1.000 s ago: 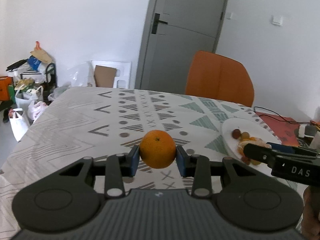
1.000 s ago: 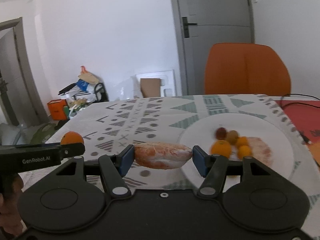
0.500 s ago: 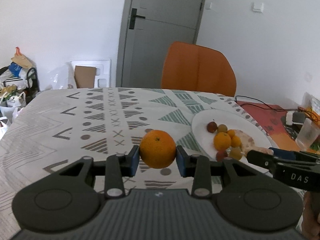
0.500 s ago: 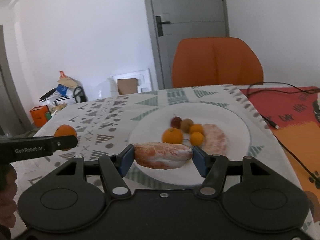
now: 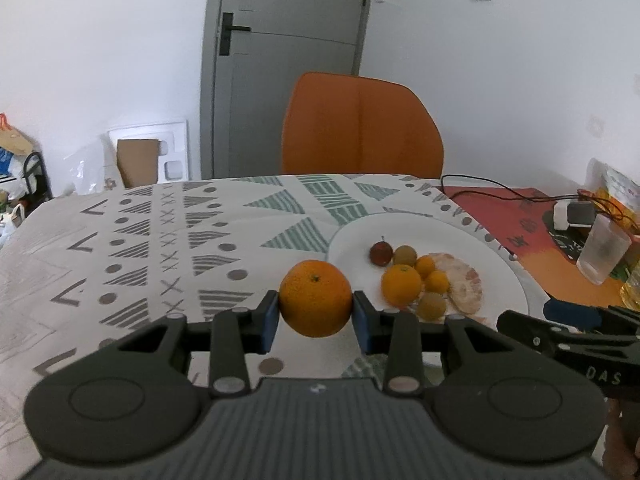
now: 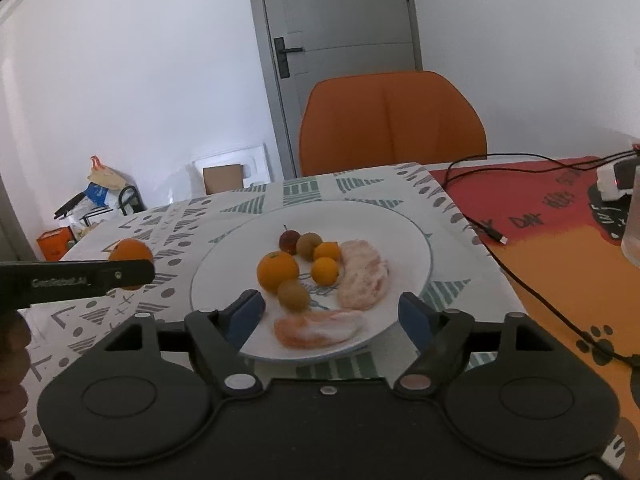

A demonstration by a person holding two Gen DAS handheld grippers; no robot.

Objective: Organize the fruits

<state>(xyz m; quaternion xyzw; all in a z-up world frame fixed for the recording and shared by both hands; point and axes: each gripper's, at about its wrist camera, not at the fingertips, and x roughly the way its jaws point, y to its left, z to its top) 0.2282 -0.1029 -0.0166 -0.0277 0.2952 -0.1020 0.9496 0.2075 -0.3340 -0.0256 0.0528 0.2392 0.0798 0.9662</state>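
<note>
My left gripper [image 5: 315, 316] is shut on an orange [image 5: 315, 298] and holds it above the patterned tablecloth, just left of the white plate [image 5: 496, 276]. My right gripper [image 6: 332, 320] is open over the plate's [image 6: 408, 236] near rim. A peeled pomelo segment [image 6: 320, 328] lies on the plate between its fingers, free of them. A second pomelo segment [image 6: 364, 274], an orange [image 6: 277, 272], two small orange fruits, two brownish round fruits and a dark red fruit [image 6: 289, 240] lie on the plate. The held orange also shows at the left in the right wrist view [image 6: 130, 250].
An orange chair [image 5: 360, 124] stands at the table's far side before a grey door. A red-orange mat [image 6: 560, 216] with a black cable and a charger lies to the right. A plastic cup [image 5: 604, 248] stands at the right edge. Bags and boxes sit on the floor at left.
My right gripper has opened and let the pomelo segment down onto the plate's near side. My left gripper has carried the orange to the right, closer to the plate.
</note>
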